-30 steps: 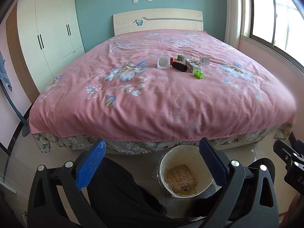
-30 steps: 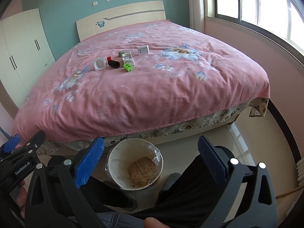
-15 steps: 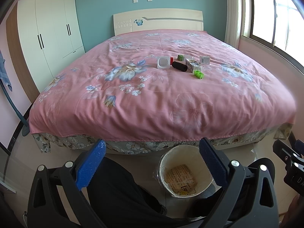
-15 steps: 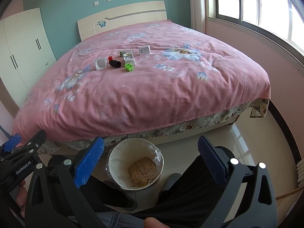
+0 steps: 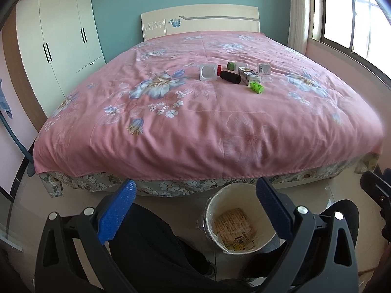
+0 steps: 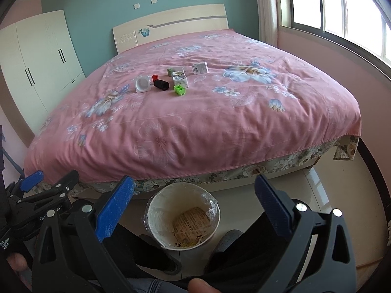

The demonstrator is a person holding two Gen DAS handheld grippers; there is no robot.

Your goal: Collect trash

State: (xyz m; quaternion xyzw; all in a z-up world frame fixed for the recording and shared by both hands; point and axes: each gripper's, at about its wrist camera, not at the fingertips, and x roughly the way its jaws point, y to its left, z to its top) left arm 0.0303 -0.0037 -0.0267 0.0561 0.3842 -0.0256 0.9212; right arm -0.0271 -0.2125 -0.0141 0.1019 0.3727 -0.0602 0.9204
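Left wrist view: left gripper (image 5: 195, 201) spread, empty, above the lined bin (image 5: 240, 222) at the bed's foot edge. Trash cluster (image 5: 234, 75) sits mid-bed, well apart.

Right wrist view: right gripper (image 6: 194, 201) spread, empty. Recommend reaching the rigid green block (image 6: 179, 90) first; the black cylinder (image 6: 161, 84) may roll on soft quilt (image 6: 220, 127).

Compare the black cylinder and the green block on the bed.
The black cylinder is round, dark and lies on its side; the green block is boxy and bright, with open compartments on top. The cylinder looks longer than the block. Both lie on the pink bedspread, untouched.
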